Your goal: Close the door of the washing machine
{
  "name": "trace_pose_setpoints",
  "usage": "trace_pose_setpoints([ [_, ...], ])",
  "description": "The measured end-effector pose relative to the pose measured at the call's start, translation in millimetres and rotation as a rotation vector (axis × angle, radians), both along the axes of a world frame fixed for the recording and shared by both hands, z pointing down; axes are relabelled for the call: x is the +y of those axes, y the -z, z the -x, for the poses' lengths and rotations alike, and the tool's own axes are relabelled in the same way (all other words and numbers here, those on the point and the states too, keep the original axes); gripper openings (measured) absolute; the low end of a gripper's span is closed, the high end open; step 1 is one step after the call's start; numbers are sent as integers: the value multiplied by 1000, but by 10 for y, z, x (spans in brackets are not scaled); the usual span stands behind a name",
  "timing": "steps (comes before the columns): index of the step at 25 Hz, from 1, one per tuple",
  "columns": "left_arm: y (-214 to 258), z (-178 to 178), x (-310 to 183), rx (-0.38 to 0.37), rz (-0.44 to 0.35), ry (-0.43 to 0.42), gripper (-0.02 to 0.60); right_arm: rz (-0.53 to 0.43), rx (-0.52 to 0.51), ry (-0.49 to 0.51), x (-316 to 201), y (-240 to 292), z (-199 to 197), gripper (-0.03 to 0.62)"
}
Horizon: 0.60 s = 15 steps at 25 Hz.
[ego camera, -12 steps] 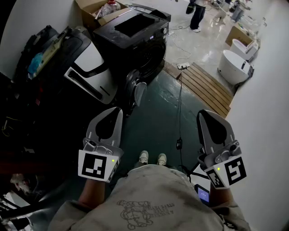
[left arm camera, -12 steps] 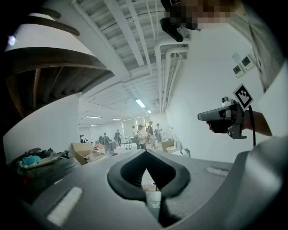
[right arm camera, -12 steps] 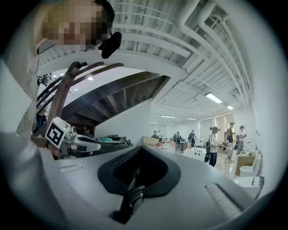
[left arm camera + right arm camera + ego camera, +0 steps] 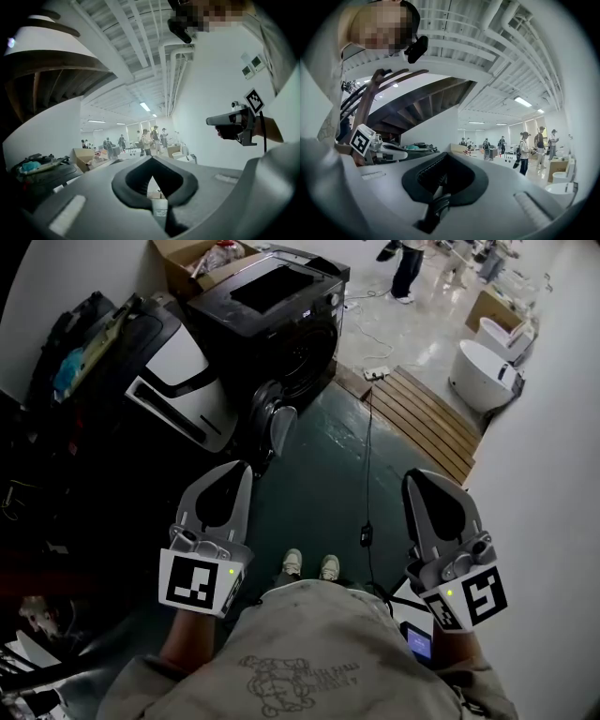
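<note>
As the left gripper (image 4: 234, 474) and right gripper (image 4: 420, 482) hang closed and empty, far from the washing machine (image 4: 272, 324), the cable (image 4: 367, 474) before its open door (image 4: 272, 418) may trip the person.

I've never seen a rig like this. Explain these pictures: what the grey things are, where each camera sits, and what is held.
A person holds a two-jaw gripper in each hand: the left gripper and the right gripper, each carrying a marker cube. The head view looks down from a camera on the person's head. The other two views come from a camera on each gripper, looking along its jaws. Both pairs of jaws are together, holding nothing. Ahead on the green floor stands a black washing machine, its round door swung open. Right of it lie wooden slats and a white tub.
</note>
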<state>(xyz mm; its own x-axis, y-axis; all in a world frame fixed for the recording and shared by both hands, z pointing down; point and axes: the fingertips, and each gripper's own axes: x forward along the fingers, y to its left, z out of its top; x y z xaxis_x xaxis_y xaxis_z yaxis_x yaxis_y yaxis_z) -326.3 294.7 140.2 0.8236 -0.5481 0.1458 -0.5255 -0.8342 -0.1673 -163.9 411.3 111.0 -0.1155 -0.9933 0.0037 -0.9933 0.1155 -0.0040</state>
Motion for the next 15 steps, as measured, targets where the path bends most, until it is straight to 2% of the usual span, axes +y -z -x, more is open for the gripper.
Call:
trace_pose_setpoints([
  [15, -49, -310, 229, -8, -20, 21, 2, 48, 3, -16, 319, -246, -385, 28],
])
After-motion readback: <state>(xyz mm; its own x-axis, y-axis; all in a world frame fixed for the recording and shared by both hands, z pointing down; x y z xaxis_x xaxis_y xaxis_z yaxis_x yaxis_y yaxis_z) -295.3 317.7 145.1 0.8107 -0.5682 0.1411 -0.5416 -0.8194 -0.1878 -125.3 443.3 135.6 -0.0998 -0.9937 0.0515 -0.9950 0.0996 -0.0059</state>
